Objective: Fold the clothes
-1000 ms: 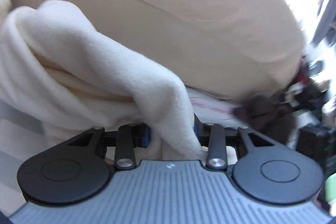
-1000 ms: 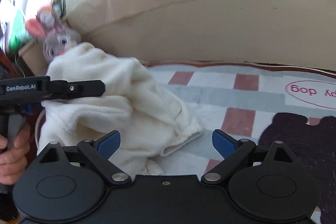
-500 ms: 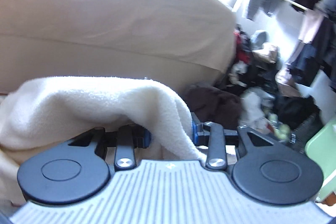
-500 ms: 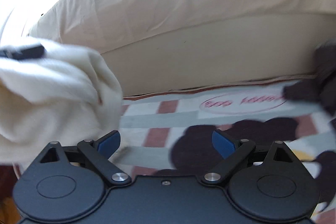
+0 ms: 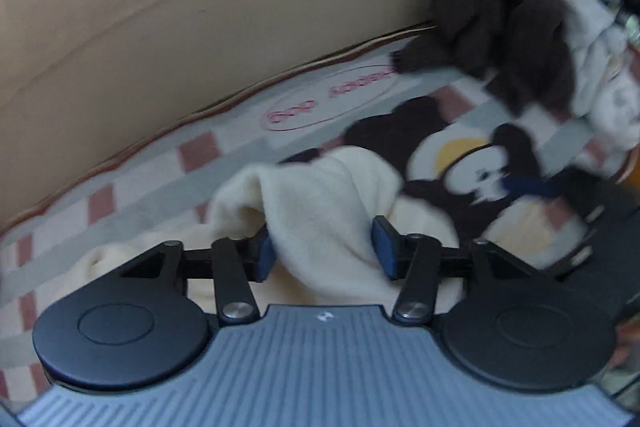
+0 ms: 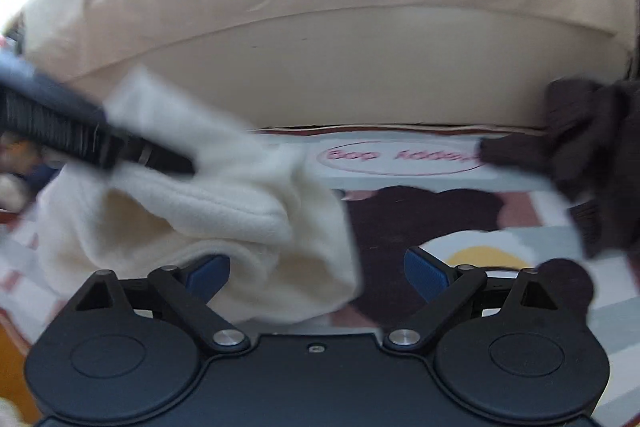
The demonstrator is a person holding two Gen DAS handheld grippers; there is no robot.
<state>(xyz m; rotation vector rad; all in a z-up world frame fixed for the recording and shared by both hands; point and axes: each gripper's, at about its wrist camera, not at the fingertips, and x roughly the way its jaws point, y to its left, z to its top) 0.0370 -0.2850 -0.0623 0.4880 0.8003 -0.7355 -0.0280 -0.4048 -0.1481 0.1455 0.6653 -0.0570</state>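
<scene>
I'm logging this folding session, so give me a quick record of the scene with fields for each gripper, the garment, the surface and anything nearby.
left gripper: shut on cream fleece garment
right gripper: open, empty, garment's edge lies between its fingers
surface: cartoon-print blanket
behind: beige cushion
nearby: dark brown garment
image quality: motion blur

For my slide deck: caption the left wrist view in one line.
Left gripper clamps a cream fleece garment above a checked cartoon-dog blanket, with a dark brown garment beyond.
</scene>
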